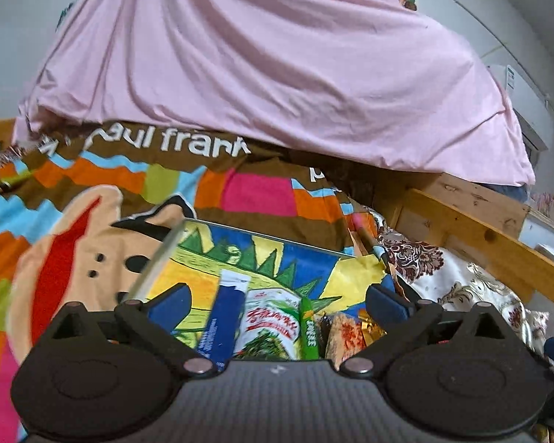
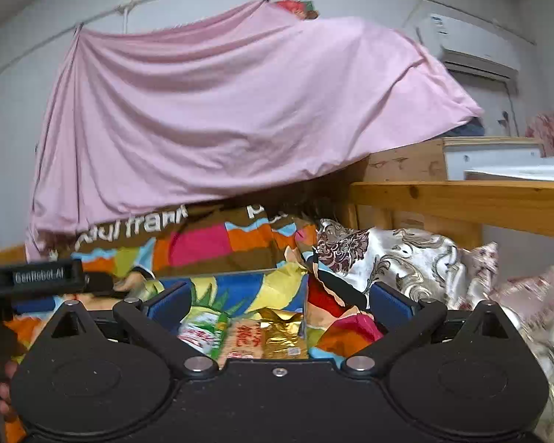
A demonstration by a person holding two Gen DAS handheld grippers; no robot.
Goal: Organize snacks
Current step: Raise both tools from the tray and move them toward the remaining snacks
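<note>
Blue pads: I see both grippers, left gripper (image 1: 277,304) and right gripper (image 2: 279,304), spread wide, holding nothing.
Snack packets (image 1: 273,328): they lie just below and ahead of both, long axis pointing away.
Nearer hand: I cannot tell.

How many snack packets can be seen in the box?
5: dark blue stick packet at left, white-green bag, thin green packet, orange packet, gold packet at right. The claw bodies may hide more.

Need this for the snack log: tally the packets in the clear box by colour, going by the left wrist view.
Blue stick packet: 1
White and green packet: 1
Green stick packet: 1
Orange packet: 1
Gold packet: 1
Total: 5
</note>
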